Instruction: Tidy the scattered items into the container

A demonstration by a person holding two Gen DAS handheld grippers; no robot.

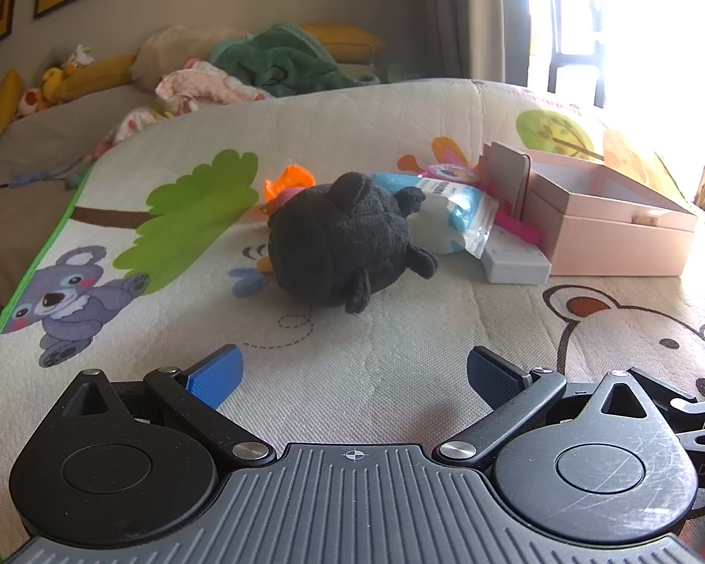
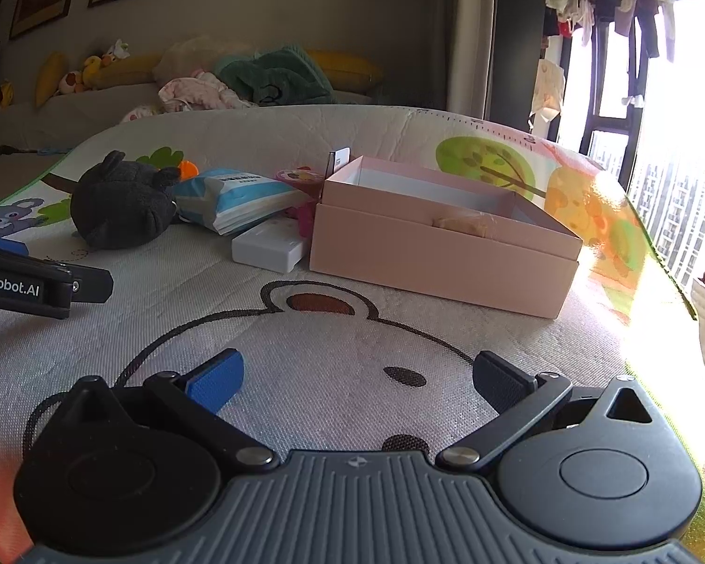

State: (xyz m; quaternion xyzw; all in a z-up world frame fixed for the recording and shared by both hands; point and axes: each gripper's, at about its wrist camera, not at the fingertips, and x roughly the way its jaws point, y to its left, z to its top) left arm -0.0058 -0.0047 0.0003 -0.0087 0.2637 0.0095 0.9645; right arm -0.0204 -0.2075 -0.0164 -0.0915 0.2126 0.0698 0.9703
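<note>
Both claws hover wide open and empty over the cartoon-printed play mat (image 2: 352, 343). Straight ahead of the left claw (image 1: 355, 371) lies the round black plush toy (image 1: 338, 239), apparently the nearest pick. The open pink cardboard box (image 2: 442, 254) sits ahead of the right claw (image 2: 357, 373), with a blue-and-white plastic packet (image 2: 237, 199) and a flat white box (image 2: 270, 246) between toy and box. Best to bite deep into the plush body, not an ear, since soft fabric slips.
</note>
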